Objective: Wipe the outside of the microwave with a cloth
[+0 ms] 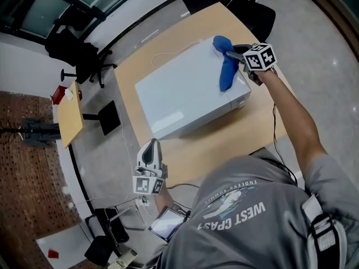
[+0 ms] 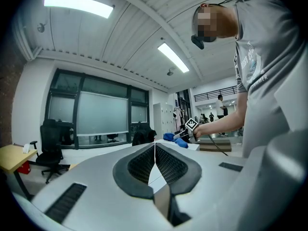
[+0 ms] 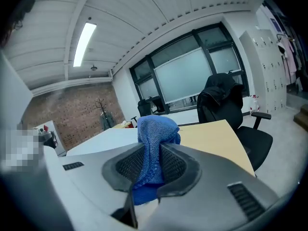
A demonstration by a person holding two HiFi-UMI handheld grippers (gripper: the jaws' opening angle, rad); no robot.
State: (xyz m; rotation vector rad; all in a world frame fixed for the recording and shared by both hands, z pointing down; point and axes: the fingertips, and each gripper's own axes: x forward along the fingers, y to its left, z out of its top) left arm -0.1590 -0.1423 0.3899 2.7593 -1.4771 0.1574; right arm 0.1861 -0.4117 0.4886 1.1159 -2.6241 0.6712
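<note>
The white microwave [image 1: 182, 94] sits on a wooden table [image 1: 224, 142]. A blue cloth [image 1: 226, 67] lies over the microwave's top at its far right corner and hangs down that edge. My right gripper [image 1: 230, 53] is shut on the cloth's upper end. In the right gripper view the cloth [image 3: 153, 146] is bunched between the jaws, with the microwave's white top [image 3: 98, 141] beyond on the left. My left gripper [image 1: 151, 144] hangs off the table's near left edge, shut and empty. In the left gripper view its jaws [image 2: 155, 163] meet, and the cloth [image 2: 174, 139] shows far off.
Black office chairs [image 1: 249, 7] stand behind the table, and another one [image 1: 73, 46] is at the far left. A small wooden side table [image 1: 69, 114] stands left of the microwave. A tablet [image 1: 167, 223] and other gear lie on the floor near the person.
</note>
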